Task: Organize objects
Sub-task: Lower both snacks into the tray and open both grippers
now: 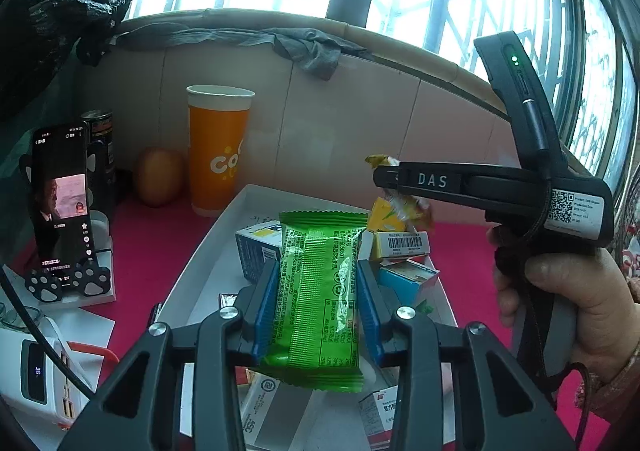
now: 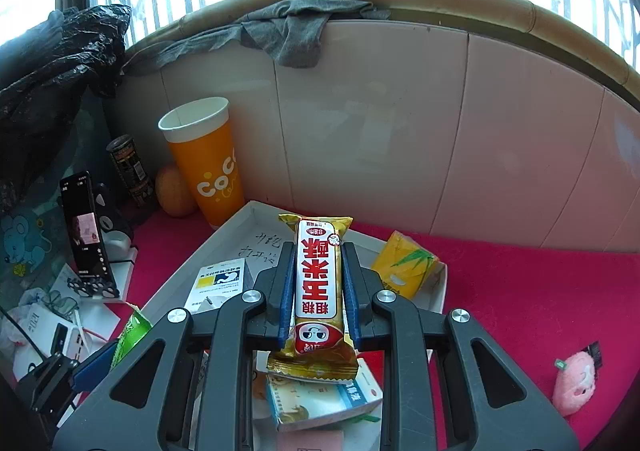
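Left gripper point(image 1: 318, 287) level, blue pads clamped on green foil snack packet point(image 1: 318, 299) above shallow white cardboard tray point(image 1: 208, 247). Right gripper point(image 2: 317, 293), at 2 o'clock, horizontal in bare hand point(image 1: 568, 307), grips gold-and-red snack bar point(image 2: 318, 283) over the tray.

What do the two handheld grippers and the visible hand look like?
Both grippers, left gripper and right gripper, have black angular linkages, silver pivot bolts and blue ribbed pads. The right one's black pistol body reads "DAS", with a QR label, green LED and black cable. Bare hand, patterned cuff.

Green snack packet point(image 1: 318, 299); gold-red snack bar point(image 2: 318, 291) (white label); orange cup point(image 2: 208, 167).
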The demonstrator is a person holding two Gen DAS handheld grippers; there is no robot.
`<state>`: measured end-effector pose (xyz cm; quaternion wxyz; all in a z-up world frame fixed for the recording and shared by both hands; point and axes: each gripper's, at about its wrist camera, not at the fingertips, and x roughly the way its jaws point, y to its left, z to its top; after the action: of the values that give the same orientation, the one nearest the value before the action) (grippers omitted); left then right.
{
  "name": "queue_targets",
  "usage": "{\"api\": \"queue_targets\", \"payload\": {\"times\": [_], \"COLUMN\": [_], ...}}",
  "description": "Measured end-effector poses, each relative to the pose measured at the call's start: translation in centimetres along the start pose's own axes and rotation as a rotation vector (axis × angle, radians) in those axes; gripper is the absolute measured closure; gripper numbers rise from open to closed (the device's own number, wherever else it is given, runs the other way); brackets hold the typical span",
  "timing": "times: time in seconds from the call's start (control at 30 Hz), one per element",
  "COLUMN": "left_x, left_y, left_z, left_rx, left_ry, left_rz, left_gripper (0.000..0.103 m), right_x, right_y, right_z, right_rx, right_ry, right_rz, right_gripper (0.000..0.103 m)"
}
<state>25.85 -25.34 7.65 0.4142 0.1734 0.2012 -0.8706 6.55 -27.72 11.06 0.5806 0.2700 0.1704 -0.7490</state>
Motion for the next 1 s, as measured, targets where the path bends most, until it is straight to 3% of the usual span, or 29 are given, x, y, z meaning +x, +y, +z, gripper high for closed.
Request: {"api": "queue_targets", "payload": {"times": [0.03, 0.07, 0.1, 0.13, 0.17, 0.2, 0.47, 0.57, 1.0], "left_x": [0.1, 0.1, 0.1, 0.1, -0.1, -0.2, -2.1, -2.5, -1.8], "left_y": [0.0, -0.1, -0.1, -0.2, -0.3, -0.5, -2.5, -3.4, -8.3], "left_z": [-0.1, -0.2, -0.3, -0.3, -0.4, -0.5, -0.7, -0.8, -2.0], "left_rx": [0.001, -0.001, -0.005, -0.008, -0.009, -0.008, 0.033, 0.045, 0.098], "left_ry": [0.008, 0.014, 0.021, 0.021, 0.014, 0.006, -0.065, -0.071, -0.028], "left_rz": [-0.008, -0.012, -0.009, -0.004, 0.004, 0.012, 0.058, 0.047, -0.036], "left_gripper": [0.05, 0.026, 0.015, 0.007, 0.006, 0.001, 0.0, 0.0, 0.0], "right_x": [0.2, 0.3, 0.3, 0.2, 0.1, -0.2, -3.4, -4.5, -10.4], "right_y": [0.0, 0.0, 0.1, 0.1, 0.0, -0.1, -1.4, -2.3, -11.4], "right_z": [-0.1, -0.3, -0.4, -0.7, -0.9, -1.1, -3.0, -4.2, -9.5], "right_rx": [0.001, 0.001, 0.0, -0.002, -0.004, -0.007, -0.003, 0.003, 0.184], "right_ry": [0.001, 0.001, -0.001, -0.005, -0.008, -0.018, -0.073, -0.083, -0.11], "right_rz": [0.001, 0.002, 0.003, 0.005, 0.004, -0.002, -0.003, -0.012, -0.062], "right_gripper": [0.076, 0.068, 0.052, 0.043, 0.025, 0.018, 0.017, 0.011, 0.011]}}
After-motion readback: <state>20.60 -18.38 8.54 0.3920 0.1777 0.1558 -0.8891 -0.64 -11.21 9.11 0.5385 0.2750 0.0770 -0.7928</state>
